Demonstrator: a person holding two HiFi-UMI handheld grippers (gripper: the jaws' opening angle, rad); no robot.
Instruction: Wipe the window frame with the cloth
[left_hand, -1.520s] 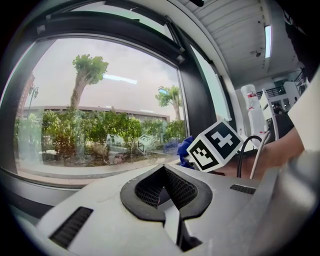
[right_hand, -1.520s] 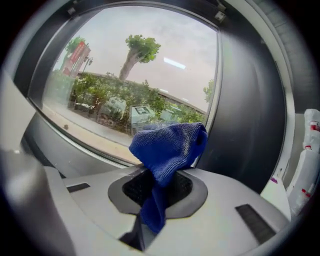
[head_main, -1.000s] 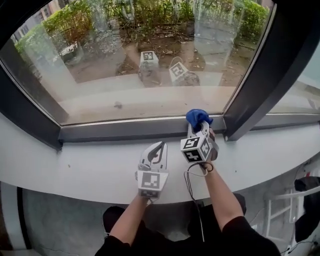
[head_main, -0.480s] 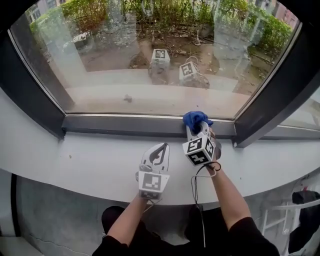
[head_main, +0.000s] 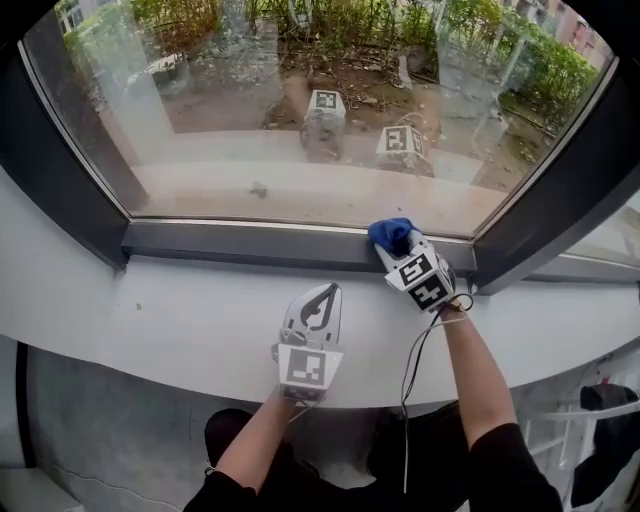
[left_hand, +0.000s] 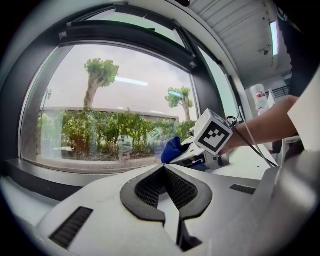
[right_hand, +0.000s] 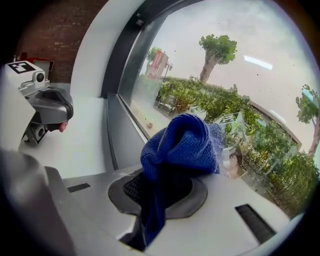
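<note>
My right gripper (head_main: 397, 250) is shut on a bunched blue cloth (head_main: 392, 235), which presses on the dark lower window frame (head_main: 240, 243) close to its right corner. The cloth (right_hand: 180, 147) bulges out of the jaws in the right gripper view, with the frame (right_hand: 120, 132) running off to the left. In the left gripper view the cloth (left_hand: 171, 149) and the right gripper's marker cube (left_hand: 213, 138) show ahead. My left gripper (head_main: 320, 298) rests shut and empty over the white sill (head_main: 150, 320), pointing at the window.
A dark upright frame post (head_main: 545, 190) rises at the right, and another one (head_main: 50, 150) stands at the left. The glass pane (head_main: 300, 110) reflects both marker cubes. The sill's front edge drops to the floor below.
My right gripper has turned and slid a little rightward along the lower frame with the cloth, toward the corner. The left gripper has hardly moved.
</note>
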